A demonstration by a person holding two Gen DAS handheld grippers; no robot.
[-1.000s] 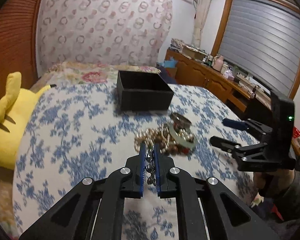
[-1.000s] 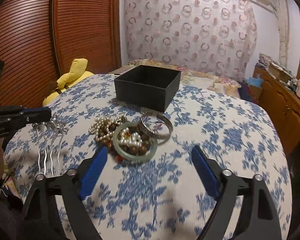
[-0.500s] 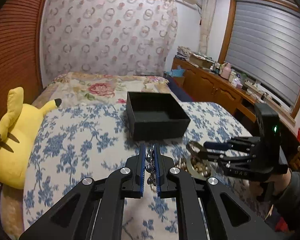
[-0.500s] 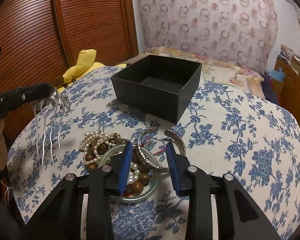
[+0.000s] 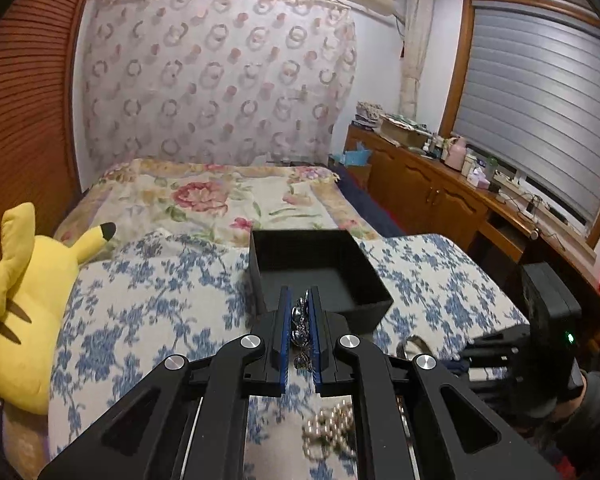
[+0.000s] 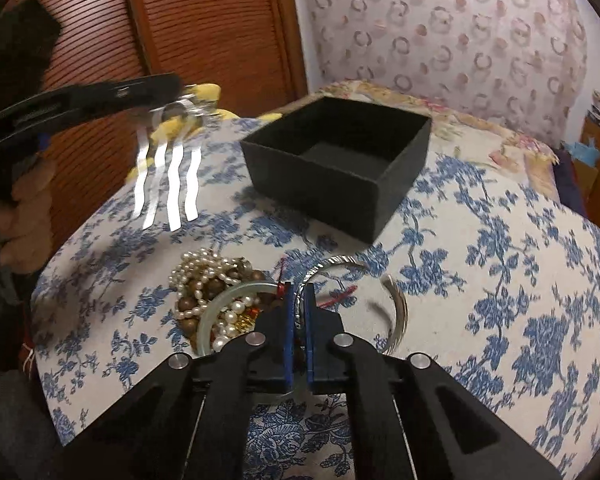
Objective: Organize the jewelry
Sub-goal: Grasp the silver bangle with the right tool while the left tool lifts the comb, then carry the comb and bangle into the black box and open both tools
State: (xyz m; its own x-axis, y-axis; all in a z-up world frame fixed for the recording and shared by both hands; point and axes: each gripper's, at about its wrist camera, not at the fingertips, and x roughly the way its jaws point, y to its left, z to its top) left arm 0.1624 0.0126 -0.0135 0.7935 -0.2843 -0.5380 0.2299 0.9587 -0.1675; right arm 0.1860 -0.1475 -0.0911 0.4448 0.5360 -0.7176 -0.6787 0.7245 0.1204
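The left gripper (image 5: pixel 300 308) is pressed together on the ornate head of a silver hair comb (image 6: pixel 168 184), whose four wavy prongs hang free below the jaws; just ahead of the fingertips stands the open black box (image 5: pixel 320 276) on the blue-flowered cloth (image 6: pixel 500 280). The right gripper (image 6: pixel 299 296) has just been closing, and its pads now pinch the near arc of an open silver bangle (image 6: pixel 396 312), which lies on the cloth ahead of and to the right of its tip. To its left lie a pale green bangle (image 6: pixel 216 308) and a heap of pearl and brown beads (image 6: pixel 204 280). The comb looks light and stiff, with thin prongs that could probably bend or snag; the head is the sound place to hold. The silver bangle is likely rigid, smooth and slippery, so a grip across the band suits it.
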